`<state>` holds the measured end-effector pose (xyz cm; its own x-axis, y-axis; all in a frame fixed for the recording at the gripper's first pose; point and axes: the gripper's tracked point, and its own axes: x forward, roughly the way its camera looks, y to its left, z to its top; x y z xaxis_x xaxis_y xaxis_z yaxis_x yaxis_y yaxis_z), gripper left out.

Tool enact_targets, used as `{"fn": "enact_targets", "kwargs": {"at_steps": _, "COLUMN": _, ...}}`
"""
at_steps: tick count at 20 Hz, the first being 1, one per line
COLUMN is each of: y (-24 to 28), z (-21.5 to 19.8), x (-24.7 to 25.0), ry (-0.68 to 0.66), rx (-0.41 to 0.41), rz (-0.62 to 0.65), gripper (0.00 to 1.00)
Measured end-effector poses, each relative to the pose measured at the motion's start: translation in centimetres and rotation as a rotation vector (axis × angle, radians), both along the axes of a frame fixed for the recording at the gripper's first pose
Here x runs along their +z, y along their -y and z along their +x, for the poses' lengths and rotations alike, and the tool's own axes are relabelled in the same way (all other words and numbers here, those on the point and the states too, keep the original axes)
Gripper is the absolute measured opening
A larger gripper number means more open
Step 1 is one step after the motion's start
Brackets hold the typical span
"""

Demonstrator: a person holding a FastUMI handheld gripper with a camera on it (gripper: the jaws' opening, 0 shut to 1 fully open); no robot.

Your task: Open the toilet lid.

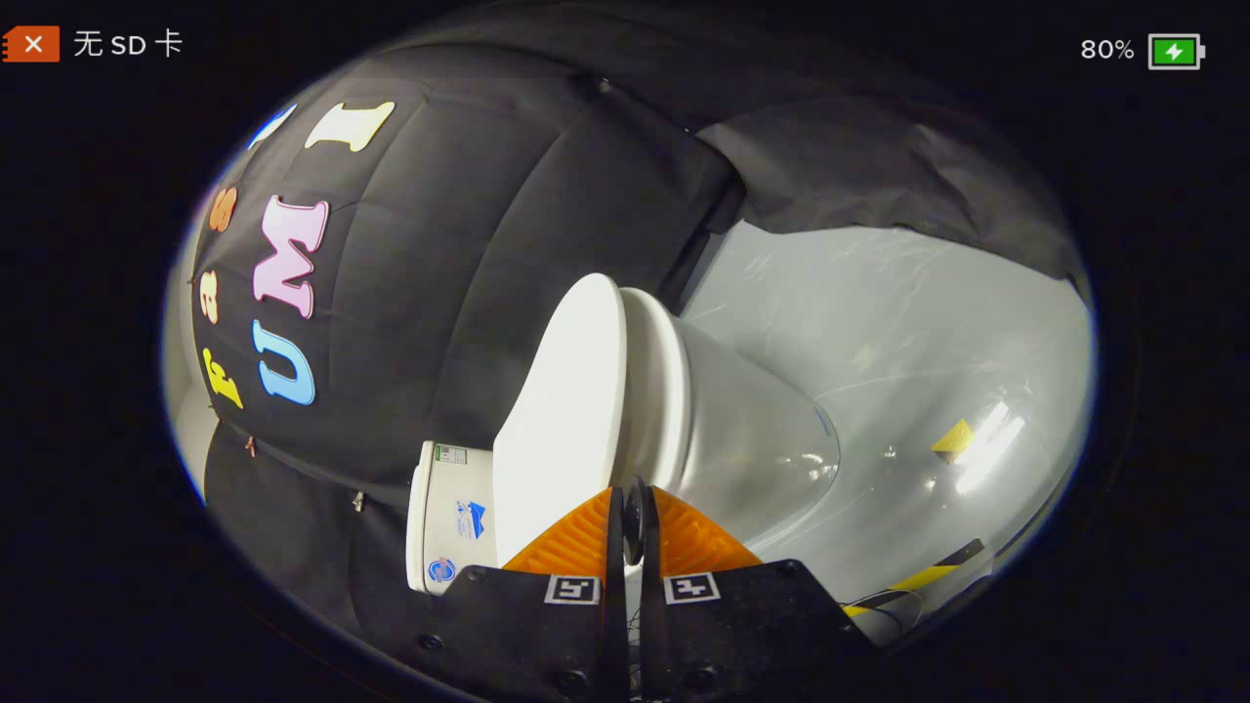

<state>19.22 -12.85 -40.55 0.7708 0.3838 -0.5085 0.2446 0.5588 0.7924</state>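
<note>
A staged recording booth rather than a real bathroom: a white toilet (684, 410) stands on a glossy grey floor (928, 332), black cloth walls (469, 244) draped around it.

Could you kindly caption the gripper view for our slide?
Gripper, fingers nearly together, at the closed lid of a white toilet.

A glossy grey floor (879, 322) bears a yellow scrap (953, 438), perhaps tape.

Black cloth wall (469, 293), glossy pale floor (928, 332) with glare, perhaps striped tape (928, 576) beyond.
</note>
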Motion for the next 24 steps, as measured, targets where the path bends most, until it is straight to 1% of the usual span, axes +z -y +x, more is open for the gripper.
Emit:
{"fn": "enact_targets", "kwargs": {"at_steps": 3, "y": -0.7, "z": 0.1, "x": 3.4, "ry": 0.027, "rx": -0.006, "rz": -0.098, "gripper": 0.1}}
{"fn": "enact_targets", "kwargs": {"at_steps": 6, "y": -2.1, "z": 0.2, "x": 7.9, "ry": 0.071, "rx": -0.017, "rz": -0.188, "gripper": 0.07}}
{"fn": "enact_targets", "kwargs": {"at_steps": 11, "y": -6.6, "z": 0.2, "x": 16.0, "ry": 0.177, "rx": -0.009, "rz": -0.304, "gripper": 0.06}}
{"fn": "enact_targets", "kwargs": {"at_steps": 14, "y": -10.0, "z": 0.3, "x": 20.1, "ry": 0.227, "rx": -0.006, "rz": -0.411, "gripper": 0.06}}
{"fn": "enact_targets", "kwargs": {"at_steps": 19, "y": -14.9, "z": 0.5, "x": 24.8, "ry": 0.29, "rx": -0.01, "rz": -0.696, "gripper": 0.06}}
{"fn": "enact_targets", "kwargs": {"at_steps": 22, "y": -17.8, "z": 0.2, "x": 26.9, "ry": 0.317, "rx": -0.033, "rz": -0.769, "gripper": 0.07}}
{"fn": "enact_targets", "kwargs": {"at_steps": 24, "y": -19.8, "z": 0.0, "x": 27.9, "ry": 0.338, "rx": -0.034, "rz": -0.803, "gripper": 0.07}}
